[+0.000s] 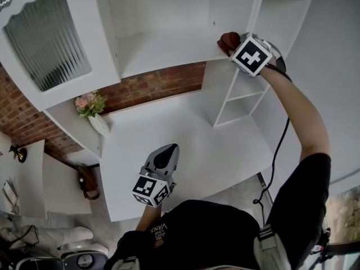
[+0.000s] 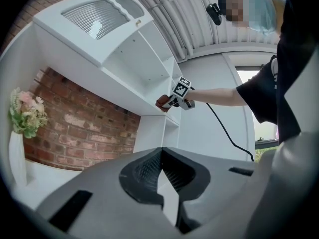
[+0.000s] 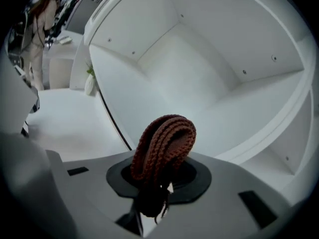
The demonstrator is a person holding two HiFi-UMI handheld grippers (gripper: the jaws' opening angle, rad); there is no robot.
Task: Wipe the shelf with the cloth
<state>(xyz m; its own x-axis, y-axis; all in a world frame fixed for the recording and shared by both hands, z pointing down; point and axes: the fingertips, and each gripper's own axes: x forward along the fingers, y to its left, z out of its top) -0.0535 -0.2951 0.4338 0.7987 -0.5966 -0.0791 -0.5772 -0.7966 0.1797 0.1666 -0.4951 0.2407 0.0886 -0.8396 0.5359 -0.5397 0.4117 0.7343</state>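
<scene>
Left tongs (image 1: 165,157) low and close to the body, over the front of the white desk (image 1: 191,145), tips pointing toward the wall. On their own camera the left tongs (image 2: 160,153) are clenched, tips meeting, nothing between them. Back left corner of the desk: pink flowers (image 1: 90,102) in a white vase (image 1: 100,124), next to the brick wall (image 1: 152,86). Same flowers (image 2: 27,112) and vase (image 2: 17,156) show at the left edge of the left gripper view. Right rear of the desk: an open side unit (image 1: 242,94) with small compartments, below the shelf's right end. A black cable (image 1: 278,151) hangs from the raised right arm down past the desk edge. Up top, right arm stretched out, right tongs (image 1: 237,46) at the front right corner of the shelf (image 1: 163,46), just beside the upright panel. Right tongs (image 3: 160,180) clamped on a reddish-brown knitted cloth (image 3: 164,146), folded into a loop that stands up past the tips, a few threads dangling below. Cloth (image 1: 228,40) sits at the shelf's front edge. In the left gripper view the cloth (image 2: 162,102) and right tongs (image 2: 180,94) line up with that same edge. Can't tell whether the cloth actually presses on the board. Shelf (image 3: 249,111) interior is plain white, small peg holes in the walls. Further left on the unit: a cabinet door (image 1: 48,35) with ribbed glass.
</scene>
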